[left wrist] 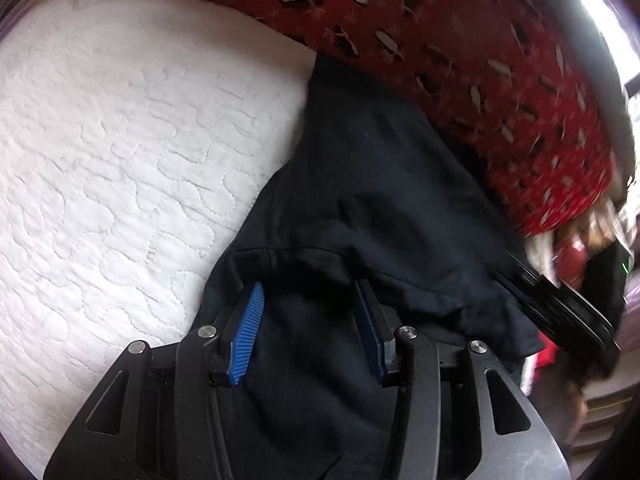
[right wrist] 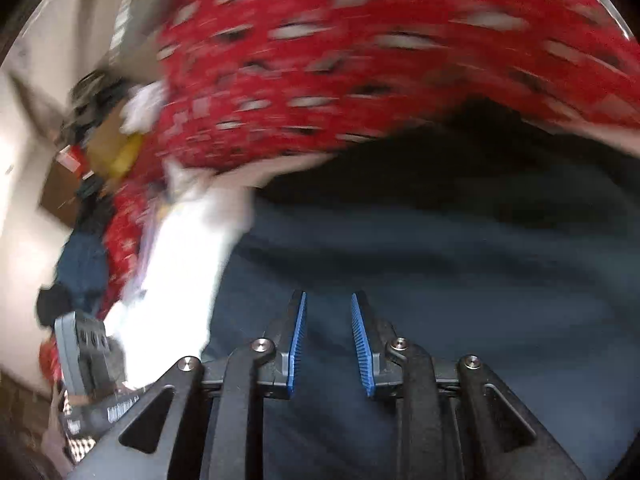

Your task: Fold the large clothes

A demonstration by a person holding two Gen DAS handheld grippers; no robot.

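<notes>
A dark navy garment (left wrist: 380, 180) lies spread on a white quilted mattress (left wrist: 120, 140). My left gripper (left wrist: 310, 284) rests on it with its blue pads (left wrist: 246, 332) well apart. A folded hem of the garment drapes over both fingertips and hides them, and the pad faces that show are bare. In the blurred right wrist view, my right gripper (right wrist: 329, 296) hovers just over the same dark garment (right wrist: 440, 260). It is open, with a narrow gap and nothing between the pads.
A red blanket (left wrist: 440, 40) with a black and white pattern bunches along the far side of the garment, also seen blurred as the red blanket (right wrist: 320, 60). Bare white mattress (right wrist: 180, 260) shows at the left. A pile of clutter (right wrist: 100, 128) sits by the wall.
</notes>
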